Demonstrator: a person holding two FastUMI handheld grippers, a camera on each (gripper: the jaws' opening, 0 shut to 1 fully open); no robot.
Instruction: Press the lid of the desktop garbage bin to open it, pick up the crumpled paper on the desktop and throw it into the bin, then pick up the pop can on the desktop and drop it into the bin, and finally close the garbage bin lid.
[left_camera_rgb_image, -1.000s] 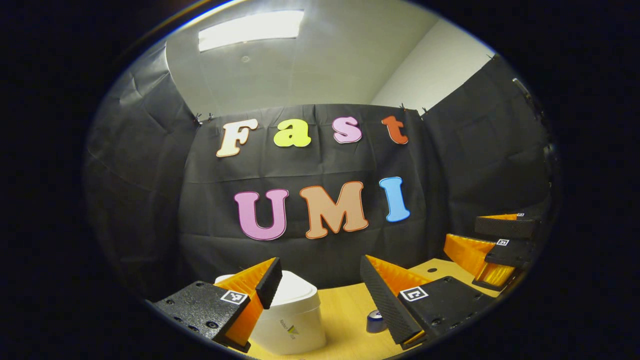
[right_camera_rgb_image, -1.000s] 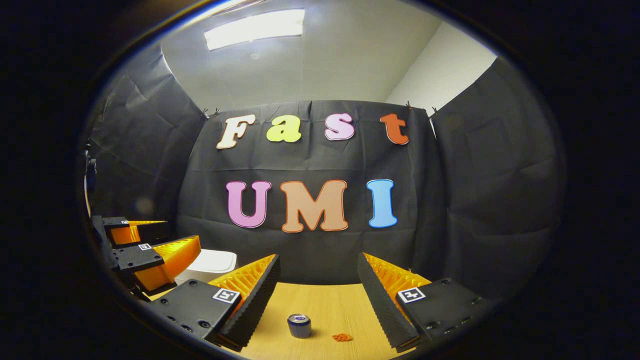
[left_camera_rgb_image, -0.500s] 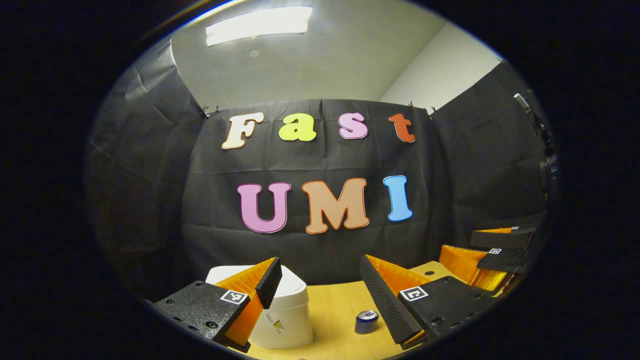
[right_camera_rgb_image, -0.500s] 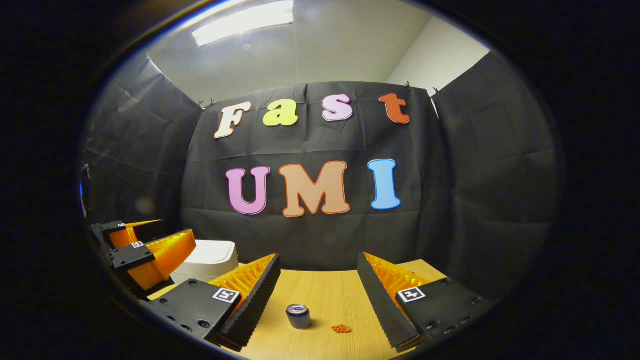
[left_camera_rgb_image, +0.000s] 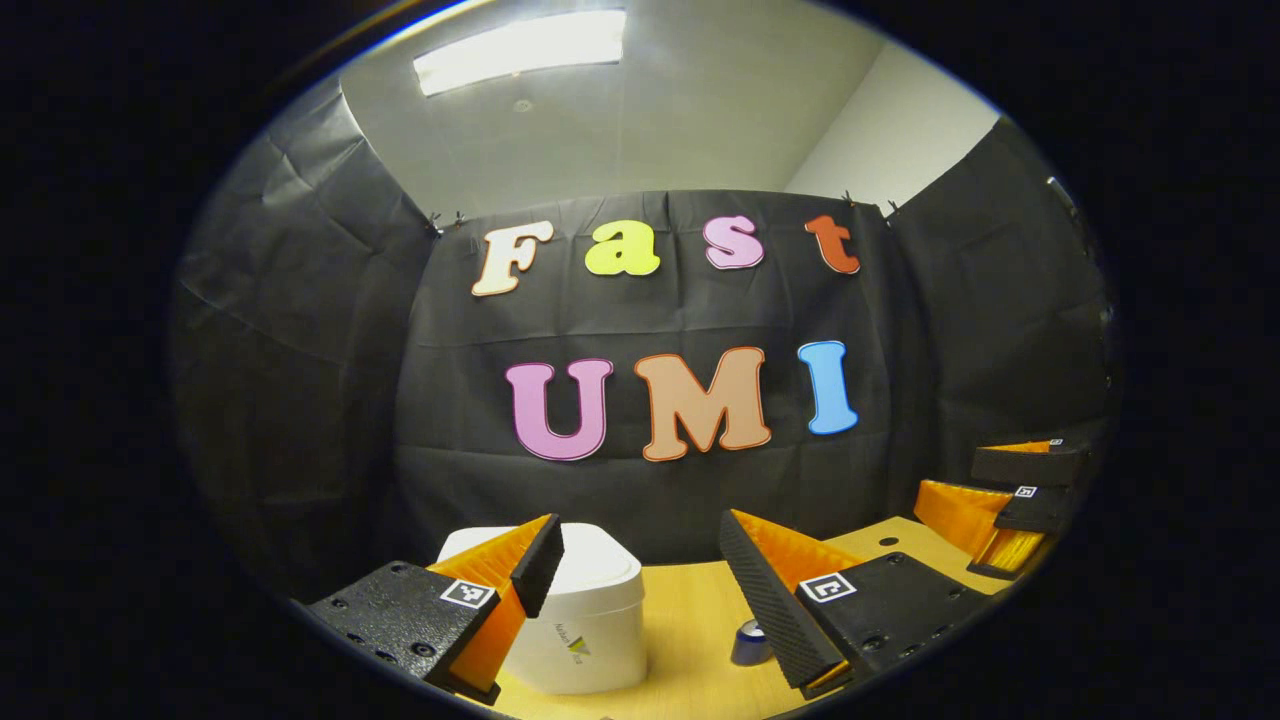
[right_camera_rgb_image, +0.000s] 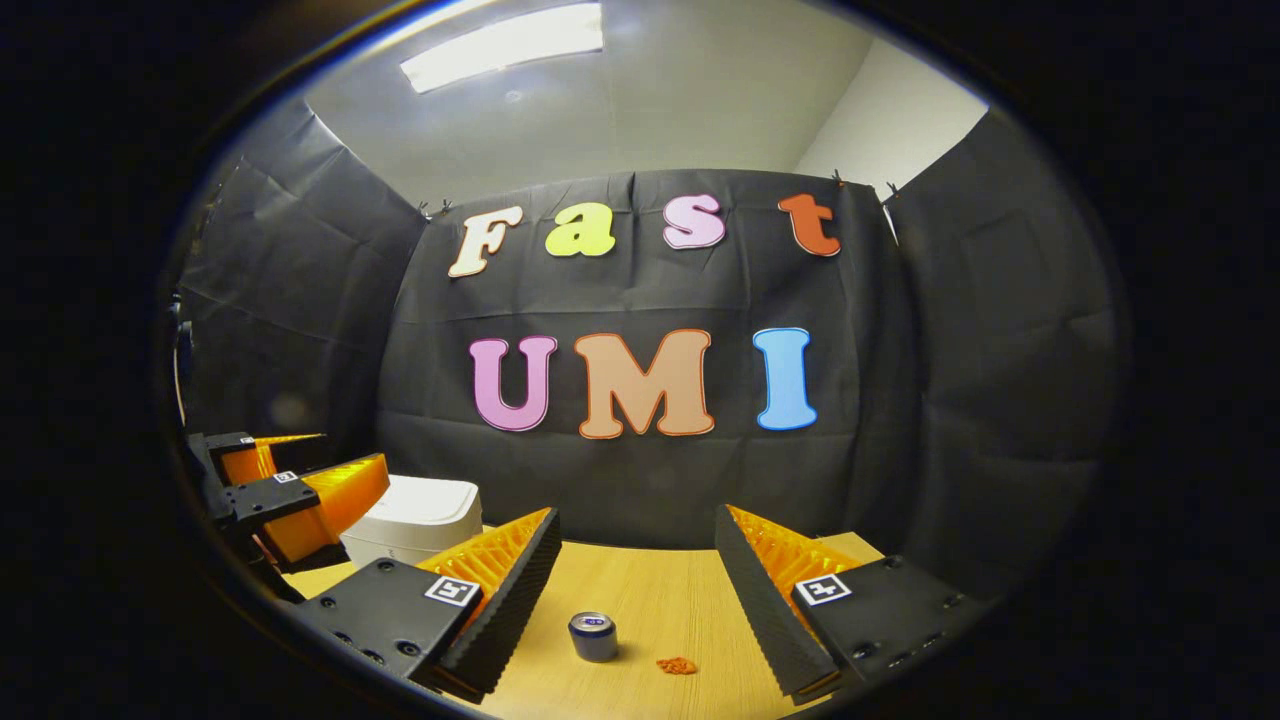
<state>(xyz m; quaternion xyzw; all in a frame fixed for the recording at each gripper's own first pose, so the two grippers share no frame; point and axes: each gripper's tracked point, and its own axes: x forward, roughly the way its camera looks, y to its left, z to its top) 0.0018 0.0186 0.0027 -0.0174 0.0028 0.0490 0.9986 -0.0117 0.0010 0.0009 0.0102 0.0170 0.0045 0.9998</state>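
1. Since half a second ago the left gripper has swung a little, so the white desktop garbage bin sits slightly further right between and behind its fingers; the pop can is now partly hidden behind that gripper's right-hand finger
2. In the right gripper view the scene has dropped slightly compared with half a second ago; the right gripper looks down over the wooden desktop with the can standing upright between its fingers, well ahead of them
3. Both tongs are spread wide and hold nothing
4. My reading: these are small aiming moves, not contact. The bin lid looks shut and unpressed, so the first step is yet to be done, and the left gripper is the nearer one to do it
5. A small orange scrap lies just beside the can; it is probably the crumpled paper, though too small to be sure
6. The bin front carries a small logo with a line of print, too small to read; the can's top and side show no legible writing
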